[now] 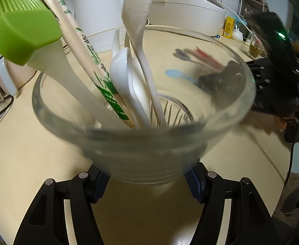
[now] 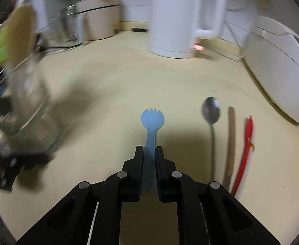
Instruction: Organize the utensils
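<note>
Nearest to my left camera are my left tongs (image 1: 147, 180), and their two blue pads press on the lower wall of a glass (image 1: 145, 143), one from each side, so these tongs are closed on the glass. The glass stands on the cream counter (image 1: 27, 153) and it already keeps several utensils: a green brush (image 1: 25, 28) with a white handle leaning to the left, a pale paddle (image 1: 78, 45) with green print, a white spoon (image 1: 119, 71) and a speckled ladle (image 1: 138, 10) that rises over the rim. Behind the glass I see a white kettle (image 1: 97, 10) and a rice cooker (image 1: 186, 8). Through the glass wall my right tongs (image 1: 222, 77) appear dark and blurred, low over the counter. In my right camera the right tongs (image 2: 149, 155) have their jaws drawn together on the handle of a blue spork (image 2: 152, 120); the handle sits tight between the pads, so I take it as gripped. The spork lies flat on the counter, with its short teeth pointing away from me. To its right lie a metal spoon (image 2: 211, 110), then a brown stick (image 2: 231, 138), then a red utensil (image 2: 245, 153), side by side and not touching each other. The glass shows at the left edge of this view, much blurred, well apart from the spork.
</note>
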